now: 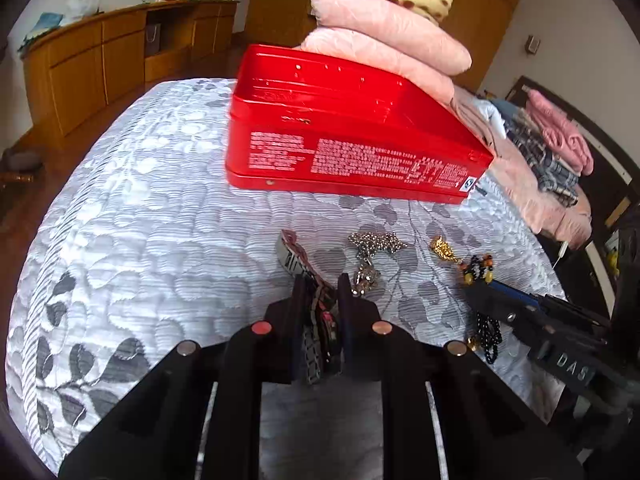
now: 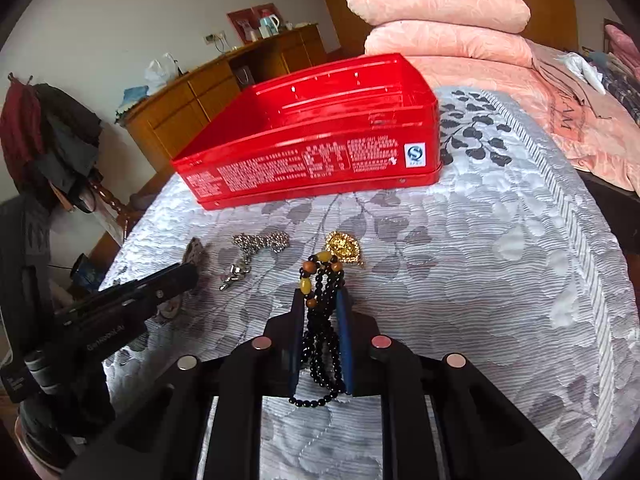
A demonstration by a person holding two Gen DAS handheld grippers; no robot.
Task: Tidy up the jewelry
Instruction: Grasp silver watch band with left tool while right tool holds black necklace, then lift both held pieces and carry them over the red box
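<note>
Pretty clearly someone's bedroom at home: a bed with a grey leaf-pattern bedspread (image 1: 160, 200), pink pillows (image 2: 440, 12) stacked up, folded clothes (image 1: 556, 148) on one side, a long wooden sideboard (image 1: 100, 56) along the wall, coats (image 2: 44, 136) hanging nearby.

Quick count off the bed: one red tin (image 2: 312, 160), open. Four bits of jewelry: one watch (image 1: 298, 264), one silver chain (image 1: 370, 256), one gold pendant (image 2: 342, 246), one black bead necklace (image 2: 322, 320) with amber beads. Two grippers, left (image 1: 320, 292) and right (image 2: 320, 308). Two pink pillows (image 2: 440, 20) stacked.
</note>
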